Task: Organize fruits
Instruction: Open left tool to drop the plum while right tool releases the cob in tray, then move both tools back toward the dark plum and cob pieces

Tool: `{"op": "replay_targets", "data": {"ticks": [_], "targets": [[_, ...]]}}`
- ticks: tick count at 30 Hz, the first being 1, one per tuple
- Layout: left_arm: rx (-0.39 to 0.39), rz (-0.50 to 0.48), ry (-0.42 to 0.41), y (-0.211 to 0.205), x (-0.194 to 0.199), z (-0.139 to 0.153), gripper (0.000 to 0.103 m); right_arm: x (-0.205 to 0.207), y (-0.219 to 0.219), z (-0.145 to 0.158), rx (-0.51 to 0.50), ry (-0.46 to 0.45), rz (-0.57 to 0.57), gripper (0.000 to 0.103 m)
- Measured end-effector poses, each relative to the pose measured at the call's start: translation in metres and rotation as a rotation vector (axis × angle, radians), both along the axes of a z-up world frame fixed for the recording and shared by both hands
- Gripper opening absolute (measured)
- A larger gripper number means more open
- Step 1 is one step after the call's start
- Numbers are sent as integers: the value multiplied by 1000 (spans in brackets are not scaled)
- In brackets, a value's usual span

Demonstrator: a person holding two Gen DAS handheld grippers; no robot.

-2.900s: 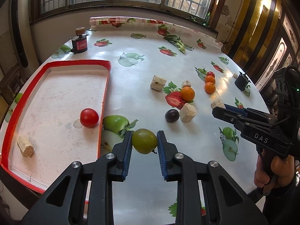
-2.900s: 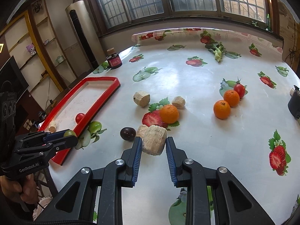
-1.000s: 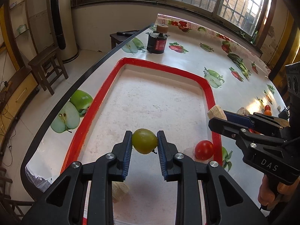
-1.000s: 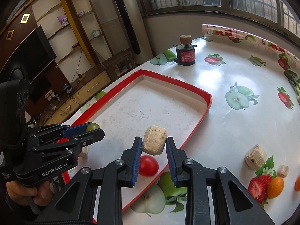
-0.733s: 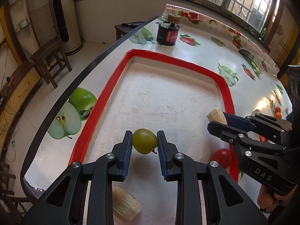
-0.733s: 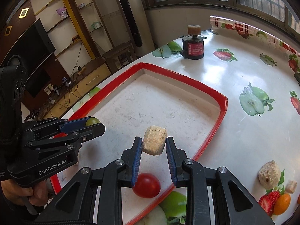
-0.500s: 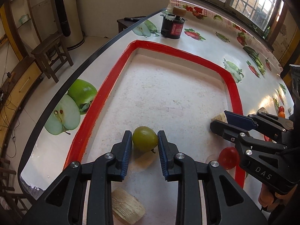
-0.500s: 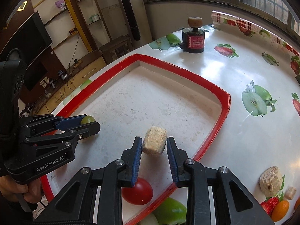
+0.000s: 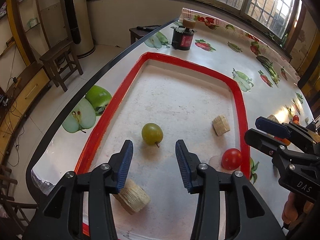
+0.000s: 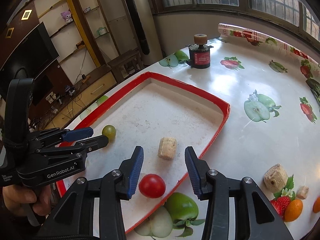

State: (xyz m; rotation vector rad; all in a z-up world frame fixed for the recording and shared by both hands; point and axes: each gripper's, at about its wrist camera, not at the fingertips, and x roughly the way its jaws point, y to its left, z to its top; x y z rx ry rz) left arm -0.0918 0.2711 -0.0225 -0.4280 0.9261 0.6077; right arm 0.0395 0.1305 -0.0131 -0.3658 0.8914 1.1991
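Observation:
A red-rimmed tray [image 9: 239, 104] [image 10: 224, 118] lies on the fruit-print table. In it rest a green fruit [image 9: 152, 134] [image 10: 109, 132], a tan cork-like chunk [image 9: 221, 125] [image 10: 167, 148], a red tomato [image 9: 231, 159] [image 10: 152, 185] and a second tan chunk [image 9: 133, 196]. My left gripper [image 9: 153, 165] is open and empty just behind the green fruit. My right gripper [image 10: 164, 169] is open and empty just behind the tan chunk, above the tomato.
A black and red jar [image 9: 183, 38] [image 10: 200, 58] stands beyond the tray. On the table to the right lie another tan chunk [image 10: 276, 178], a small piece [image 10: 302, 192] and oranges [image 10: 293, 210]. The table edge [image 9: 84, 84] runs left of the tray, with a stool [image 9: 60, 64] beyond.
Both grippers lowered over the tray and opened. The green fruit left the left gripper and the tan chunk left the right gripper; both now rest on the tray floor.

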Motion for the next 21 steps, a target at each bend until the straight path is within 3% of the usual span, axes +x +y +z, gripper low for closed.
{"op": "replay_targets", "data": {"ticks": [7, 13, 21], "targets": [[18, -38, -63, -34, -4, 18, 42, -5, -44, 19, 50, 4, -34, 48], [27, -85, -69, -58, 1, 24, 42, -3, -84, 24, 66, -1, -92, 54], [45, -127, -71, -84, 6, 31, 42, 7, -132, 24, 67, -3, -165, 54]]}}
